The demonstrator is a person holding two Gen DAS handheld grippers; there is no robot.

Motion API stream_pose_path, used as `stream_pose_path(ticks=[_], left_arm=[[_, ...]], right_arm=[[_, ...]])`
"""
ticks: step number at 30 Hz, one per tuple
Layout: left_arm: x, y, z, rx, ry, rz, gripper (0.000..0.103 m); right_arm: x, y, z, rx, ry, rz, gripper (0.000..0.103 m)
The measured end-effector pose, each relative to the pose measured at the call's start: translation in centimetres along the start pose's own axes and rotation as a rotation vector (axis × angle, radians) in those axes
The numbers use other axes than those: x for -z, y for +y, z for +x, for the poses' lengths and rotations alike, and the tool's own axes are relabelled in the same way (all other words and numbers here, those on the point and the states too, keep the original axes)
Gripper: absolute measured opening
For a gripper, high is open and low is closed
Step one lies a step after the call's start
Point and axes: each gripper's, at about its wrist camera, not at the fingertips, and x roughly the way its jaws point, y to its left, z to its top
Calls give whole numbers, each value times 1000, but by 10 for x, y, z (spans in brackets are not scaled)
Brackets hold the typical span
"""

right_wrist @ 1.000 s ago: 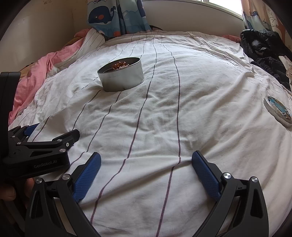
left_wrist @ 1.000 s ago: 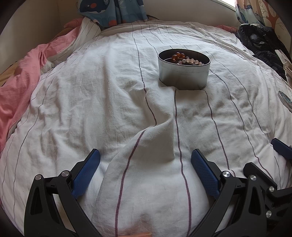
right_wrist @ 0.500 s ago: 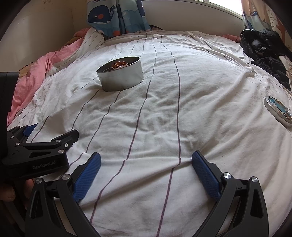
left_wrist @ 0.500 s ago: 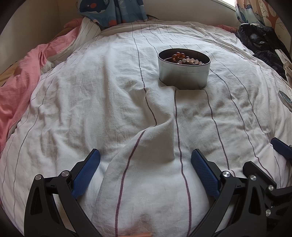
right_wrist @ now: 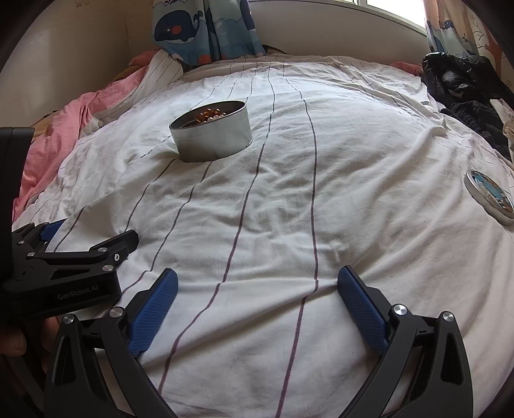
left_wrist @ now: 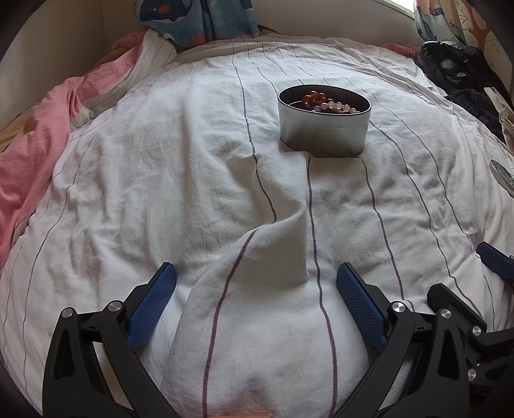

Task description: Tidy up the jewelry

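Left wrist view shows one round metal tin [left_wrist: 323, 128] standing open on the bed, pressed into the white striped duvet [left_wrist: 192, 180], with two strands of beads inside: an amber bead bracelet [left_wrist: 313, 97] toward the back and a pale pink bead bracelet [left_wrist: 337, 106] beside it. One loose tin lid [right_wrist: 490, 196] with a blue picture lies well apart to the right, near the duvet's edge. Two sets of tongs are present, both spread wide and holding nothing: the left tongs [left_wrist: 256, 291] straddle a raised fold of duvet that runs toward the tin, and the right tongs [right_wrist: 257, 294] rest low over flat fabric. Around the bed lie one rumpled pink sheet [left_wrist: 29, 154] on the left, a heap of dark clothing [right_wrist: 462, 93] on the right, and a whale-print curtain [right_wrist: 199, 29] behind.
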Motion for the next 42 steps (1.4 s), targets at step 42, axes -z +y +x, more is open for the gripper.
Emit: stream_pose_path(ticks=[42], left_arm=[[1, 0, 4, 4, 5, -1, 96]], right_arm=[[0, 0, 0, 1, -1, 0, 95]])
